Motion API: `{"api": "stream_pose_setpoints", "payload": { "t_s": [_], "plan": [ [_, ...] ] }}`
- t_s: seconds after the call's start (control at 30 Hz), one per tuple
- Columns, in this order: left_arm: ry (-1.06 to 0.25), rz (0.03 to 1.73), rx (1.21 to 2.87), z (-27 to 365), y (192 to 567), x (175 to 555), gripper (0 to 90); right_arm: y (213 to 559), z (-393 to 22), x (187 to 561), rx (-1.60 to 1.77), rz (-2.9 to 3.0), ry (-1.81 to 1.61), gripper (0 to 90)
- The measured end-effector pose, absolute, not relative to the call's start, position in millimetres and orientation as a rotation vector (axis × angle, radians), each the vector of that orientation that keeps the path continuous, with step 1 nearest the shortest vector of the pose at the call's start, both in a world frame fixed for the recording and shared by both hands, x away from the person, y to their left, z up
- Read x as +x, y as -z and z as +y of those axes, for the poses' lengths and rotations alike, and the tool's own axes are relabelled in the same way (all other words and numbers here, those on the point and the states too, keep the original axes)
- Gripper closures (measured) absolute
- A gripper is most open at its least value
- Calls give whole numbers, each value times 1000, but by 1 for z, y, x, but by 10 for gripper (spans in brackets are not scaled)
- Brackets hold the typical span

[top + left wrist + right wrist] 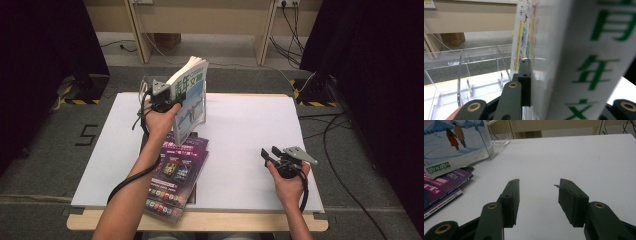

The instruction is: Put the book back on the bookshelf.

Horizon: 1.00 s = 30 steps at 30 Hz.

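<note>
In the high view, your left forearm runs up from the bottom edge to the upper middle of the frame, where your left gripper [161, 98] clamps a white magazine with green characters [191, 100] and holds it upright, tilted, clear of the white table [250, 130]. Your hand covers the jaws here. Just below it, 2 purple magazines [175, 172] lie stacked on the table, the lower 1 hanging over the near edge. Your right hand sits at the lower right, wrist low, with the right gripper [270, 154] pointing toward the upper left, its jaws parted around nothing.

In the left gripper view, the left gripper [530, 87] has 1 jaw pressed flat against the magazine [584, 62], which blocks the right half of the frame and hides the other jaw's pad. A clear plastic rack [464, 75] with upright dividers stands at the left, its compartments holding nothing; its left end is cut off.

In the right gripper view, the right gripper [539, 200] rests spread wide over bare table [574, 157]. At the upper left, the held magazine's snow-scene cover [451, 145] is cropped by the frame, the rack's clear wall [487, 142] beside it, the purple magazines [441, 187] below.
</note>
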<state>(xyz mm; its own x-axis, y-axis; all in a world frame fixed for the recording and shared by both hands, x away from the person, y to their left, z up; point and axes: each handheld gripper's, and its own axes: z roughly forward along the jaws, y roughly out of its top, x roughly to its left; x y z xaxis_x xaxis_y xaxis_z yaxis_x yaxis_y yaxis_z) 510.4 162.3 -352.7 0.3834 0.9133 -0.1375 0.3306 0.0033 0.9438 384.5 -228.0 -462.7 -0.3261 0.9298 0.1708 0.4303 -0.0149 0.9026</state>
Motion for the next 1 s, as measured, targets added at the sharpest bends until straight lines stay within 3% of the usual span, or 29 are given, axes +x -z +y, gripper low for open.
{"api": "stream_pose_setpoints", "payload": {
  "t_s": [0.43, 1.0],
  "plan": [
    [-784, 1151, 1511, 149, 327, 536, 736, 462, -233, 385, 1417, 1755, -1330, 528],
    [-867, 1148, 1477, 121, 359, 562, 735, 466, -235, 387, 1429, 1758, -1332, 533]
  ]
}}
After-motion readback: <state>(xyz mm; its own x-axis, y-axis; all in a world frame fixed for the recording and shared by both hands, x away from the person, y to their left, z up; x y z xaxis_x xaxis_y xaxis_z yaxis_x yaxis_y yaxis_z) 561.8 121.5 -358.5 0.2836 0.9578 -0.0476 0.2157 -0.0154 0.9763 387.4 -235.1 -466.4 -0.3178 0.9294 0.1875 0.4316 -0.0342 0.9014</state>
